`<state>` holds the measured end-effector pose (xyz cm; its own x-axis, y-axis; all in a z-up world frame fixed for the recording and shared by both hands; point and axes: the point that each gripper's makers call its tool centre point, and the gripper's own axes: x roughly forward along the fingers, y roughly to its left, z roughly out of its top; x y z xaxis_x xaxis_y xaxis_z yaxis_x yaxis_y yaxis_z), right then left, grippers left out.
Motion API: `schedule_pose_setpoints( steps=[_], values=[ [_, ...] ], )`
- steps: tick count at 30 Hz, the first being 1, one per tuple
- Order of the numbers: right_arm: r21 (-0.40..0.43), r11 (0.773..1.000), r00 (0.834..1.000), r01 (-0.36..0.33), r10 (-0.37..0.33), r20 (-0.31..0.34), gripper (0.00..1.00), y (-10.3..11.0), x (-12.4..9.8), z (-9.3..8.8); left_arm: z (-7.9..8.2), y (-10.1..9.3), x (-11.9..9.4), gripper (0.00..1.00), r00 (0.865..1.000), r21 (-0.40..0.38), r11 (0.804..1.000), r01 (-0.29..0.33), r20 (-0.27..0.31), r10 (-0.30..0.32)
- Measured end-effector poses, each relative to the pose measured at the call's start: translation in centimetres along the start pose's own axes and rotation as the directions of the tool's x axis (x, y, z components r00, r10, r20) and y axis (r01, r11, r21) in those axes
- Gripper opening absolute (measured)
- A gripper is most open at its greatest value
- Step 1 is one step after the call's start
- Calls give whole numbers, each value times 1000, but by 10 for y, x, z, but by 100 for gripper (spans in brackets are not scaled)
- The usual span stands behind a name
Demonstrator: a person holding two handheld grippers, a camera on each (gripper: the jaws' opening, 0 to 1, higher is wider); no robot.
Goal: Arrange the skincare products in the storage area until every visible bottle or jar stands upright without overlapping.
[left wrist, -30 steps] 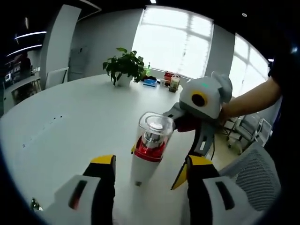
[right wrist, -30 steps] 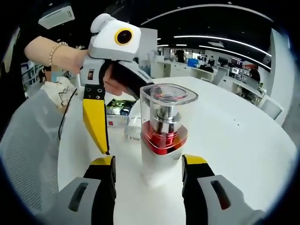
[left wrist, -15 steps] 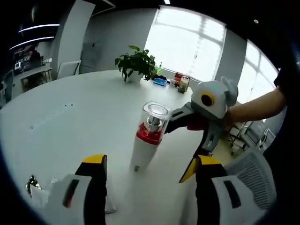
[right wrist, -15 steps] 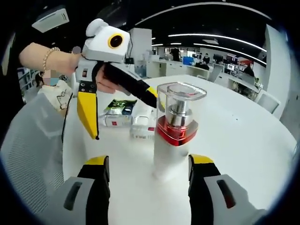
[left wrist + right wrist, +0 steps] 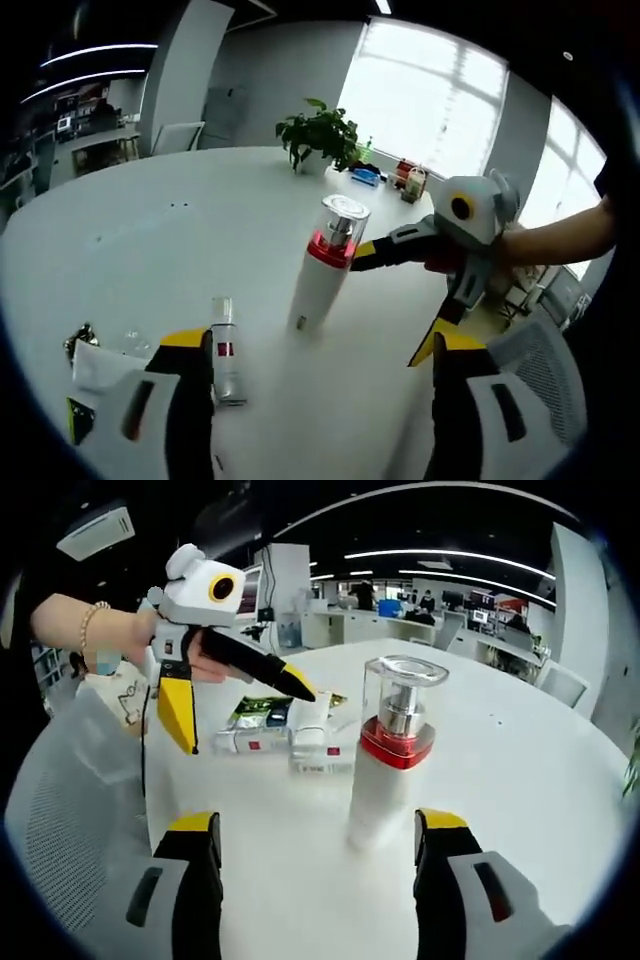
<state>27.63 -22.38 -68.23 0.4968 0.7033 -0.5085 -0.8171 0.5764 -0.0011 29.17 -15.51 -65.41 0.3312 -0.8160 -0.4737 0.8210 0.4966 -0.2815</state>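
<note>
The pump bottle point(image 5: 392, 752) is found standing upright on the white table point(image 5: 520, 780), its clear cap uppermost and its long axis vertical, though it reads as leaning in the left gripper view point(image 5: 325, 268) because of the lens and the roll of the hand. Compared with a second ago, both grippers are drawn back from it: it then stood between the right gripper's jaws and close to the left gripper's tips, and is now seen well apart from both. It is judged released and standing by itself, so that item is taken as done.

The right gripper point(image 5: 317, 825) is held wide with nothing between its jaws; the same is recorded of the left gripper point(image 5: 322, 350).

Work is judged outstanding. Beside the pump bottle, on the left gripper's side, a small tube point(image 5: 226, 352) is noted lying flat, its long axis along the table and its red-marked label facing up. Flat boxes and a green sachet point(image 5: 262, 710) lie just beyond the pump bottle in the right gripper view. A potted plant point(image 5: 322, 135) stands far behind it.
</note>
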Motion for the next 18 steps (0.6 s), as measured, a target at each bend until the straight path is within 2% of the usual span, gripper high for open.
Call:
schedule_pose_setpoints(
  steps=[13,18],
  values=[
    [47,999,1000,6,-7,20,89,23,-7,-3,-22,-12,-34,88,996,-69,994,-82,36,85],
    [65,998,1000,10,-12,21,91,29,-10,-6,-31,-9,-47,88,992,-91,989,-115,43,120]
  ],
)
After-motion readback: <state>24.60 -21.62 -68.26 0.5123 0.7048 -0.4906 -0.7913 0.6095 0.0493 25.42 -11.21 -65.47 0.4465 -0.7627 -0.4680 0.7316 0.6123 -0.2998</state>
